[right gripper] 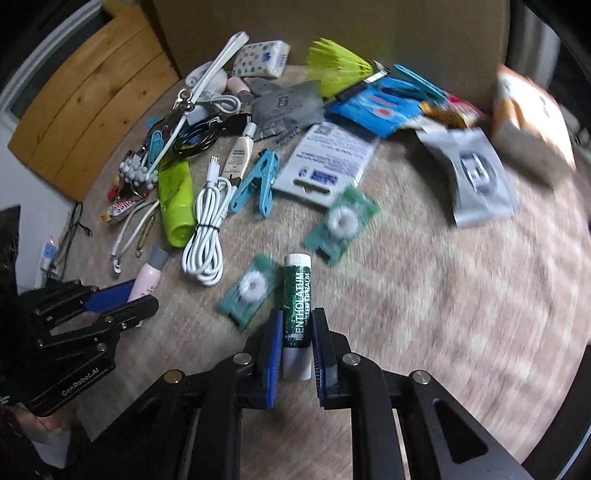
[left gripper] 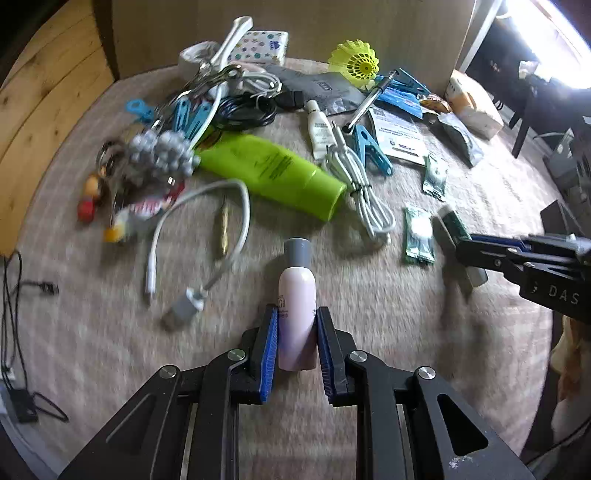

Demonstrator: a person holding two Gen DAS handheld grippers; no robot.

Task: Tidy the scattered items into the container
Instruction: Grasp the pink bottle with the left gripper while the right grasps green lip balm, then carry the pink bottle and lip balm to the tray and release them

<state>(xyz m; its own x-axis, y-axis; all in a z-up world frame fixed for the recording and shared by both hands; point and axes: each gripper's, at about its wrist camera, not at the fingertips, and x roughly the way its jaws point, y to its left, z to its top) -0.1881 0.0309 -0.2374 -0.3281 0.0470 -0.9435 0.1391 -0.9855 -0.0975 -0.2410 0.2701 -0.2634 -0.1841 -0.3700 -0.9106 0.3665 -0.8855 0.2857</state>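
Note:
My left gripper (left gripper: 296, 325) is shut on a small pink bottle (left gripper: 297, 291) with a grey cap, held above the table; it also shows in the right wrist view (right gripper: 146, 280). My right gripper (right gripper: 297, 325) is shut on a green lip balm tube (right gripper: 298, 295); it shows in the left wrist view (left gripper: 452, 230) at the right. Scattered items lie beyond: a lime green bottle (left gripper: 277, 170), a coiled white cable (left gripper: 364, 195), blue clips (left gripper: 369, 147), green sachets (right gripper: 341, 223), a yellow shuttlecock (left gripper: 356, 62). No container is clearly in view.
A cardboard panel (left gripper: 295, 26) stands behind the pile. A wooden board (left gripper: 40, 96) lies at the left. Grey pouches (right gripper: 476, 177), a blue packet (right gripper: 376, 107) and a tissue pack (left gripper: 258, 46) lie at the far side. Black cables (left gripper: 14, 332) hang at the left edge.

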